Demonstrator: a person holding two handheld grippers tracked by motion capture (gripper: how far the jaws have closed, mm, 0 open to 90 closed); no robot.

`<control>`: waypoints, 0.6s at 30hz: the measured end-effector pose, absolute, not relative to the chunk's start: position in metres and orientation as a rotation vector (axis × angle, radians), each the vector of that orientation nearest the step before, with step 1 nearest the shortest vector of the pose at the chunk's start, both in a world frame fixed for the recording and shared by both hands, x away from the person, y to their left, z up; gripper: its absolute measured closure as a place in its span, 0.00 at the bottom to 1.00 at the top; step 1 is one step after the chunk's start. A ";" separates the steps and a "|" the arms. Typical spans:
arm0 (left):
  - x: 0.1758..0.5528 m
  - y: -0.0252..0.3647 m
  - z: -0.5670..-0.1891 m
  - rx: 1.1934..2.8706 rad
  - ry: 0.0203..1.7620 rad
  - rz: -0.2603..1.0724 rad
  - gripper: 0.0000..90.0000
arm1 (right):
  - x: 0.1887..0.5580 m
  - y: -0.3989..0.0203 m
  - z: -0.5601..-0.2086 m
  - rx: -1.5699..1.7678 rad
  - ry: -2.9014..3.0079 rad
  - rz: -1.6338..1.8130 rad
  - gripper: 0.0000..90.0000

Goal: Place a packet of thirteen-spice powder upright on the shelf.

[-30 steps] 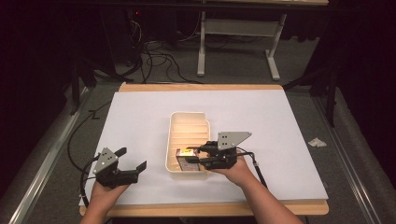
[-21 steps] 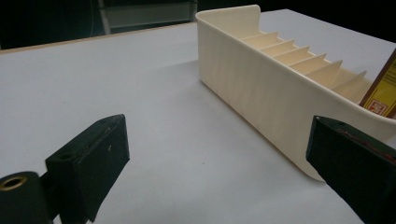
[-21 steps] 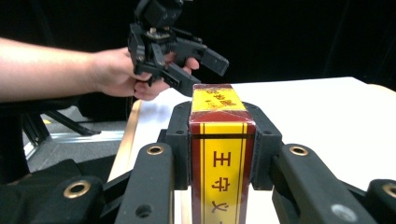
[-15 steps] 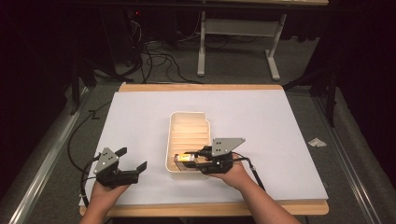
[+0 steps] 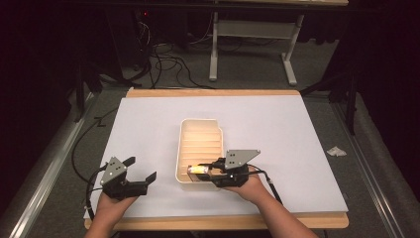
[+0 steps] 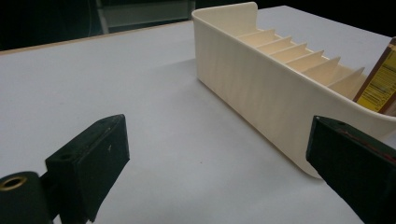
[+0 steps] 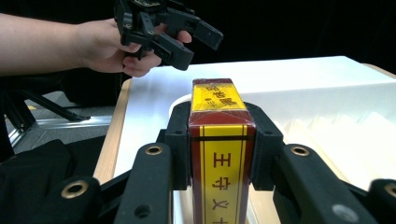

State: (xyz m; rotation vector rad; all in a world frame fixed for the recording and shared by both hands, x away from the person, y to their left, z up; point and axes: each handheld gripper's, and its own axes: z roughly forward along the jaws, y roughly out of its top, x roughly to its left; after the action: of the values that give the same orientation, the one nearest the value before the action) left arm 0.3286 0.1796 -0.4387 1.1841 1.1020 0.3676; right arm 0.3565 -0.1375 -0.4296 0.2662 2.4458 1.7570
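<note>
A cream slotted tray (image 5: 200, 130) stands in the middle of the white table top. My right gripper (image 5: 209, 171) is at the tray's near end, shut on a red and yellow box (image 5: 199, 169) that lies across the nearest slots. In the right gripper view the box (image 7: 218, 98) sits squarely between the two pads of the right gripper (image 7: 219, 140). My left gripper (image 5: 141, 168) rests open to the left of the tray, holding nothing. In the left gripper view its jaws (image 6: 219, 163) stand wide apart, with the tray wall (image 6: 261, 88) and a corner of the box (image 6: 380, 79) beyond.
The white sheet (image 5: 148, 124) covers a wooden table, whose front edge (image 5: 218, 222) lies just behind both hands. Cables and desk legs (image 5: 247, 44) stand on the floor beyond. A scrap of paper (image 5: 337, 151) lies on the floor at the right.
My right gripper has sunk a little and moved slightly left with the box, closer over the tray's near end. The left gripper has stayed put.
</note>
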 end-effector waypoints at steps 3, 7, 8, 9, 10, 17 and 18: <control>0.329 0.179 -0.439 1.191 1.101 0.365 0.07 | 0.356 -0.140 -0.430 0.269 2.449 1.750 0.75; 0.329 0.177 -0.439 1.194 1.096 0.358 0.07 | 0.355 -0.145 -0.431 0.287 2.458 1.738 0.75; 0.329 0.176 -0.439 1.195 1.093 0.359 0.07 | 0.354 -0.146 -0.431 0.290 2.459 1.733 0.75; 0.329 0.176 -0.439 1.193 1.093 0.357 0.07 | 0.353 -0.146 -0.431 0.290 2.461 1.728 0.75; 0.329 0.175 -0.438 1.193 1.092 0.355 0.07 | 0.353 -0.147 -0.431 0.291 2.461 1.726 0.75; 0.331 0.173 -0.438 1.201 1.085 0.350 0.07 | 0.351 -0.149 -0.432 0.298 2.462 1.720 0.73; 0.331 0.173 -0.438 1.200 1.085 0.351 0.07 | 0.351 -0.149 -0.432 0.303 2.461 1.724 0.72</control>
State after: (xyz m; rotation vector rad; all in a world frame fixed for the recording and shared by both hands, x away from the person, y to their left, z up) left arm 0.3312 0.1728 -0.4384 1.1999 1.0854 0.3508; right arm 0.3508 -0.1494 -0.4319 0.3033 2.4615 1.7245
